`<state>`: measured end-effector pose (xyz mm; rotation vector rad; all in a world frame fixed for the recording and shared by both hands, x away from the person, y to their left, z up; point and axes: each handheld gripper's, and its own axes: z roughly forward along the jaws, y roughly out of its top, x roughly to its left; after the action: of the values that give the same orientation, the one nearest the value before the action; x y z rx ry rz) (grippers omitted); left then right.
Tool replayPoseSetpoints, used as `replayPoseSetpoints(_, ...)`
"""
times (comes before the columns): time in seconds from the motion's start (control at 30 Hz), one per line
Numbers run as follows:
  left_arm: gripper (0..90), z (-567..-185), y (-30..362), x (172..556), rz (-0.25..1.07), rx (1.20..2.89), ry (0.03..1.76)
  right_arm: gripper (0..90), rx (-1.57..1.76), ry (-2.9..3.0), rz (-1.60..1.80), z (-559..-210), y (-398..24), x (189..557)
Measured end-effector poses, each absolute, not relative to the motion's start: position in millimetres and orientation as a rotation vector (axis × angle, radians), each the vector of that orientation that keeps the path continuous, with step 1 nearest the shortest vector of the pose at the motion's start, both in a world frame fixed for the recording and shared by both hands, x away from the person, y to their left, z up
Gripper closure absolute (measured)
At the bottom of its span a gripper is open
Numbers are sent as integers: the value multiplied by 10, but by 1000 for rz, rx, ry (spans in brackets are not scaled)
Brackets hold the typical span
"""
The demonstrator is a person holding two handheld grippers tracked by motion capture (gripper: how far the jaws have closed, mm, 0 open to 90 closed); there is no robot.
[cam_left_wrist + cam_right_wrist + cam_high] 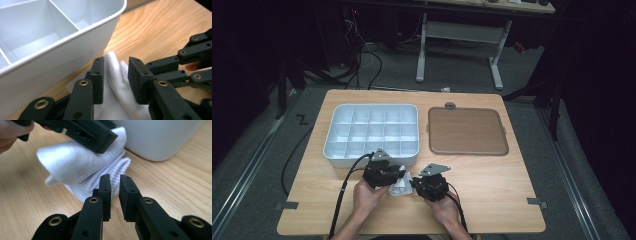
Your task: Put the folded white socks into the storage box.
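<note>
Step in hand, as judged: folding small white ribbed cloth, sock-like, on light wooden table, just beside front wall of pale grey compartment tray

Left gripper: jaws parted, cloth lying between pads, pads not pressing, so released

Right gripper: jaws nearly together, narrow gap, nothing between, tips just short of cloth's folded edge

Brown flat lid-like tray sits right of compartment tray, well apart from work

Next move likely calls for: left jaws pinching cloth firmly, right tips nipping folded edge, then lift toward a compartment, wall cleared
</note>
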<state>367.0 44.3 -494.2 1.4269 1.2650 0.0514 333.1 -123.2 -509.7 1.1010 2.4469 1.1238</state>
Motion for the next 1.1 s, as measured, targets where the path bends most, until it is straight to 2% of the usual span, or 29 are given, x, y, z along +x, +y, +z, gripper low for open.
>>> replayPoseSetpoints(0.3,597,-4797,577,3579,56,1394,1239,807,1100,2414,1152,-4964,-1353,3255)
replayPoseSetpoints(0.6,583,-4883,699,3521,70,1388,1276,808,1092,2405,1162,-4878,-1376,3221)
replayPoseSetpoints(0.97,540,-5008,545,3476,76,1437,1274,807,1019,2421,1198,-4718,-1223,3178)
replayPoseSetpoints(1.1,534,-5054,505,3473,91,1456,1277,770,1006,2430,1197,-4730,-1129,3187)
